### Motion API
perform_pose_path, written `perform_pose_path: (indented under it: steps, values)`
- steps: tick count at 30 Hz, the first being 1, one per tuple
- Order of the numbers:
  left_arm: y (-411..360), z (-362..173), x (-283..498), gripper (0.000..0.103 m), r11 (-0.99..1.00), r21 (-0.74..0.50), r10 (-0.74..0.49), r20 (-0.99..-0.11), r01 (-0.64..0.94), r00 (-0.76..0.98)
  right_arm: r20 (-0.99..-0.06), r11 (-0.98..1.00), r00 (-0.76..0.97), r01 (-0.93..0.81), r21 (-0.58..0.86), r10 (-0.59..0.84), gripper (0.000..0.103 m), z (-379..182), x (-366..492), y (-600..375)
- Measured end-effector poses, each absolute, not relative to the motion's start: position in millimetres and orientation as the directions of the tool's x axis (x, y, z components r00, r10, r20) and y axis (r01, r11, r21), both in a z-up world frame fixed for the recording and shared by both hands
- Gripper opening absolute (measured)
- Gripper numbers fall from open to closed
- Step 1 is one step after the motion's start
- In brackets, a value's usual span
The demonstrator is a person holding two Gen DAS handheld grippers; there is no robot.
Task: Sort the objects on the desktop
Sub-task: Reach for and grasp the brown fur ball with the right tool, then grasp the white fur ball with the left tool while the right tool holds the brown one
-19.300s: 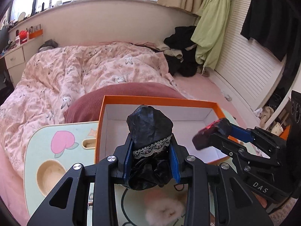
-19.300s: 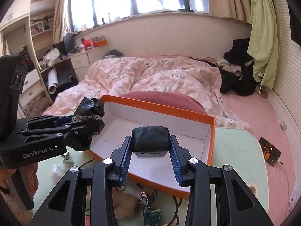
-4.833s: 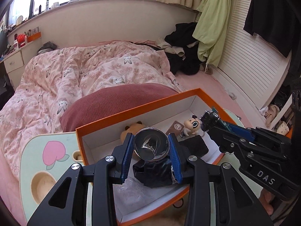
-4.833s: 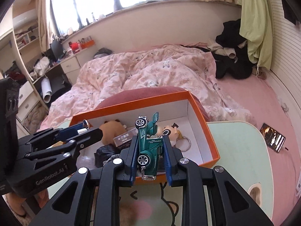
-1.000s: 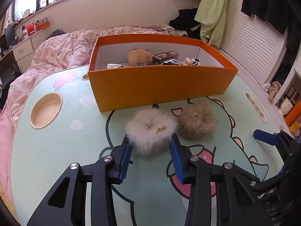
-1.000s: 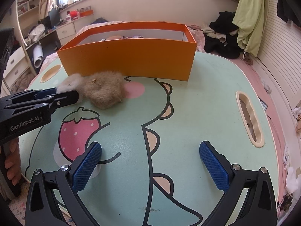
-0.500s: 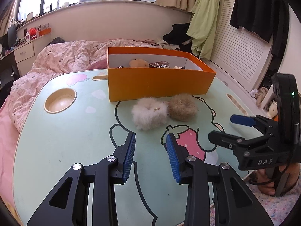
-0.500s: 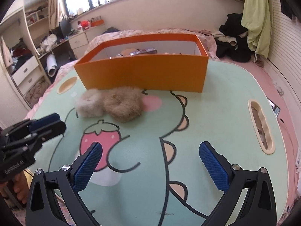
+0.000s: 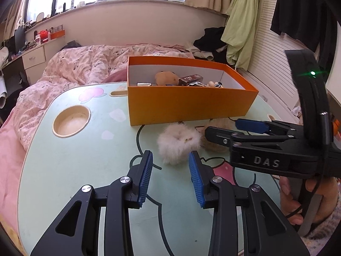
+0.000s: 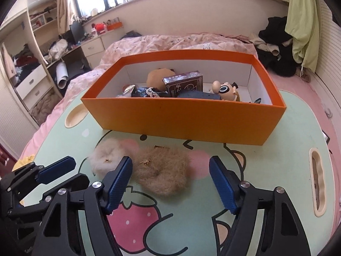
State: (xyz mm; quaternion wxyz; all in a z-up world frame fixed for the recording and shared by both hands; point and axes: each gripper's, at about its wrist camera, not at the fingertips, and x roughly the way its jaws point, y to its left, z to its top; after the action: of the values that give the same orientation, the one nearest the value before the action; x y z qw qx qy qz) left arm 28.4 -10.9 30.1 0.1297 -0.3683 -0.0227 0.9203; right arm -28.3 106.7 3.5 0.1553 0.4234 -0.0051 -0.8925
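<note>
An orange box [image 9: 187, 106] [image 10: 183, 118] stands on the green cartoon table [image 9: 64, 160] and holds several small toys and a dark card pack [image 10: 184, 83]. In front of it lie a white fluffy scrunchie [image 9: 179, 144] [image 10: 104, 160] and a brown fluffy scrunchie [image 10: 163, 171] [image 9: 219, 124]. My left gripper [image 9: 170, 171] is open and empty, just short of the white scrunchie. My right gripper [image 10: 170, 177] is open wide, its fingers on either side of the brown scrunchie's near edge, not gripping it.
A round cup recess [image 9: 71, 120] is sunk in the table's left side, a slot [image 10: 318, 183] in its right side. A bed with a pink quilt [image 9: 85, 64] lies behind the table. The right gripper's body [image 9: 277, 147] crosses the left wrist view.
Both grippers have moved forward toward the scrunchies over the last half second. The right gripper now straddles the brown scrunchie; the left is close behind the white one.
</note>
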Motion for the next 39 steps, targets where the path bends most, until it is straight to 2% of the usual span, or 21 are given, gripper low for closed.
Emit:
perform_pose_path:
  steps: [1,3,5,6,8,12,16,17,18,20,21,22,29,31,33,35,39]
  values:
    - [-10.9,29.1,28.6,0.042,-0.966,-0.134,0.253,-0.675,-0.221,-0.693,-0.767,-0.951,-0.576,0.276,0.143,-0.282,0.050,-0.8,-31.7,104.8]
    - [-11.5,28.7,27.3,0.044,-0.968,-0.129,0.245,-0.676,-0.216,-0.695,-0.763,-0.951,-0.583,0.276,0.137,-0.279,0.042,-1.6,-31.3,104.1]
    - [-12.2,30.1,23.9,0.048,-0.969,-0.135,0.245,-0.674,-0.209,-0.697,-0.748,-0.942,-0.582,0.277,0.187,-0.319,0.042,-0.8,-26.4,110.6]
    - [-11.9,30.9,22.2,0.058,-0.968,-0.140,0.249,-0.672,-0.210,-0.698,-0.732,-0.942,-0.598,0.271,0.200,-0.327,0.042,0.7,-20.7,115.7]
    - [-8.4,32.7,16.7,0.069,-0.968,-0.134,0.248,-0.668,-0.214,-0.701,-0.709,-0.949,-0.634,0.255,0.188,-0.311,0.042,4.3,-8.4,124.1]
    - [8.5,33.5,-2.3,0.069,-0.973,-0.072,0.209,-0.683,-0.221,-0.700,-0.684,-0.954,-0.666,0.228,0.193,-0.298,0.042,10.8,8.0,140.0]
    - [18.5,27.8,-22.1,0.069,-0.971,-0.070,0.212,-0.703,-0.230,-0.679,-0.681,-0.951,-0.664,0.213,0.224,-0.309,0.042,11.1,14.6,149.5]
    - [18.3,26.4,-24.6,0.060,-0.970,-0.074,0.215,-0.704,-0.231,-0.677,-0.681,-0.951,-0.664,0.212,0.225,-0.309,0.042,10.8,15.4,150.8]
    - [17.9,25.1,-26.1,0.038,-0.969,-0.078,0.220,-0.707,-0.235,-0.672,-0.683,-0.952,-0.663,0.210,0.223,-0.307,0.042,10.4,15.9,152.0]
    - [16.4,25.9,-23.1,0.031,-0.965,-0.084,0.235,-0.698,-0.248,-0.676,-0.686,-0.952,-0.660,0.209,0.223,-0.306,0.042,9.4,16.2,153.7]
    - [15.4,28.3,-19.2,0.014,-0.963,-0.078,0.240,-0.686,-0.258,-0.687,-0.687,-0.952,-0.659,0.207,0.226,-0.307,0.042,9.0,17.0,153.8]
    - [14.2,30.5,-15.5,0.007,-0.963,-0.067,0.234,-0.680,-0.259,-0.695,-0.687,-0.952,-0.658,0.205,0.228,-0.307,0.042,9.0,18.0,154.1]
    - [0.1,38.5,-3.9,0.005,-0.961,-0.113,0.263,-0.661,-0.253,-0.703,-0.684,-0.954,-0.664,0.203,0.223,-0.301,0.042,10.8,19.5,155.1]
    - [-1.6,36.7,-4.7,0.018,-0.966,-0.121,0.251,-0.660,-0.230,-0.708,-0.684,-0.953,-0.663,0.203,0.227,-0.304,0.042,10.6,19.4,155.5]
    - [-1.9,34.9,-7.4,0.051,-0.969,-0.121,0.242,-0.661,-0.217,-0.710,-0.686,-0.951,-0.659,0.201,0.234,-0.308,0.042,9.7,18.9,156.6]
    - [-0.8,34.2,-9.7,0.070,-0.972,-0.110,0.226,-0.657,-0.206,-0.719,-0.686,-0.950,-0.657,0.201,0.240,-0.312,0.042,9.0,18.7,158.1]
    - [5.1,32.2,-12.9,0.072,-0.975,-0.081,0.206,-0.664,-0.205,-0.719,-0.685,-0.949,-0.656,0.198,0.247,-0.315,0.042,8.3,18.8,160.5]
